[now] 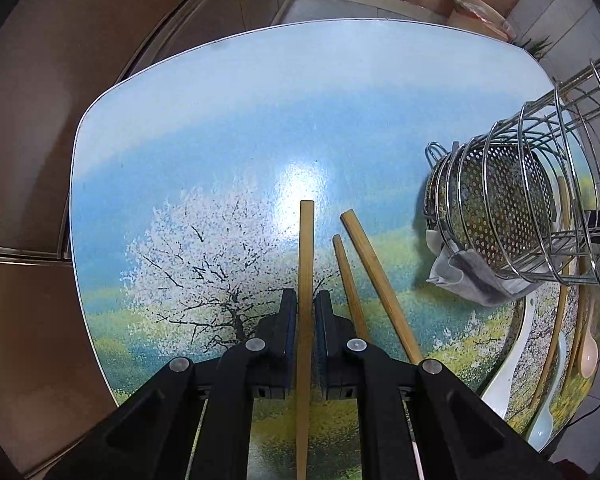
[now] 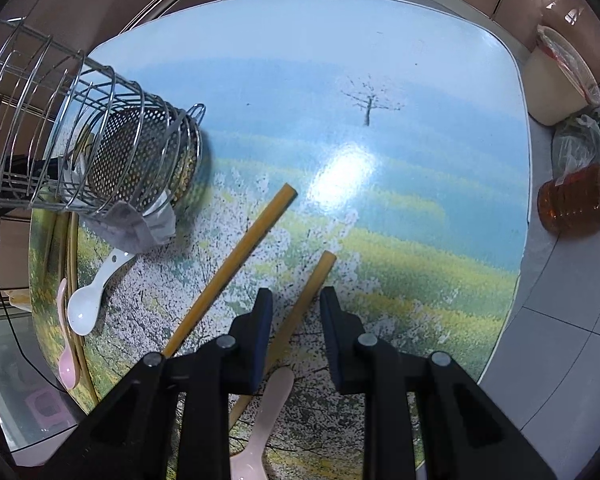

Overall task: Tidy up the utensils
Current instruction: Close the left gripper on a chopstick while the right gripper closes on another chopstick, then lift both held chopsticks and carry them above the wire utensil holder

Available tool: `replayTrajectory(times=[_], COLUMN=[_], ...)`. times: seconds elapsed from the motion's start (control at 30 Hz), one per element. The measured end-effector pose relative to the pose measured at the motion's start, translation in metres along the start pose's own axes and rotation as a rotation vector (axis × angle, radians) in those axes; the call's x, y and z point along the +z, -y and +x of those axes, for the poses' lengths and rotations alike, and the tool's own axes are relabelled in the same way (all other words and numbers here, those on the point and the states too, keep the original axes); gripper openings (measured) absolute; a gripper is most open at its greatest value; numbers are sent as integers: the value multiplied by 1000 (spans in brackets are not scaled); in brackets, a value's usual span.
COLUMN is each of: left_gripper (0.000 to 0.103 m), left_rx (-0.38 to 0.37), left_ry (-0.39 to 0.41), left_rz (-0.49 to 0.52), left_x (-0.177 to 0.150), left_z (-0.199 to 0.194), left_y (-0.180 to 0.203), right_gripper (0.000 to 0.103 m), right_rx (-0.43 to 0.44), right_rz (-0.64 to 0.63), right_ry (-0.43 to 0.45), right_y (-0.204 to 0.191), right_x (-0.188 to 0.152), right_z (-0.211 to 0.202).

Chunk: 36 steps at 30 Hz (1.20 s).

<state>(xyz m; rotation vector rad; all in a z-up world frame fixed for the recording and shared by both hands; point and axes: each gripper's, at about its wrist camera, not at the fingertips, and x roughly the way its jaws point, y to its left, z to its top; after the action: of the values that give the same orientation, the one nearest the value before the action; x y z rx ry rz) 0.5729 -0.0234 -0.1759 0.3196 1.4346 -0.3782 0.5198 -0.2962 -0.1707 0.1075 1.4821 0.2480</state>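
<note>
Most of the job is still ahead of me, as I judge it: the wire rack stands at the table's edge with a perforated metal cup in it, and I cannot make out any utensil sitting inside that cup, while nearly everything lies loose on the table. My left gripper has its jaws narrowed right down on one chopstick, which runs straight between the pads, so that piece is in hand and I take it to be the first one bound for the rack. Two more chopsticks lie just beside it, angled on the tabletop. My right gripper hangs above another chopstick with its jaws partly open around it; the pads do not appear to press on it, so I count it as not yet gripped. A white spoon lies near the rack's foot, a pink spoon at the table's rim, and a second pink one under my right gripper. The table itself is glossy, printed with a blossoming tree, meadow and blue sky, with a bright glare spot in the middle. Around it I see brown cabinet panels, a pale tiled floor, a lined bin and an amber jug.
</note>
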Motion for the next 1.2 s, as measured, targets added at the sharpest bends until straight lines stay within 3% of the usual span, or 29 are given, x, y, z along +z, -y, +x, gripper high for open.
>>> replayTrajectory(times=[0.5,0.9,1.2], left_gripper=[7,7,7], left_rx=[41,55,71], left_ry=[34,167,272], left_rz=[6,-68,-105], left_x=[1,-39,-87], left_z=[-2,-22,-61], left_y=[14,9,4], right_gripper=[11,6,6], right_rx=[-18,69,158], right_rz=[-19,28,20], right_ry=[-10,124,287], right_y=[17,7,-2], right_x=[-6,-23,-59], right_z=[-2,-6,-47])
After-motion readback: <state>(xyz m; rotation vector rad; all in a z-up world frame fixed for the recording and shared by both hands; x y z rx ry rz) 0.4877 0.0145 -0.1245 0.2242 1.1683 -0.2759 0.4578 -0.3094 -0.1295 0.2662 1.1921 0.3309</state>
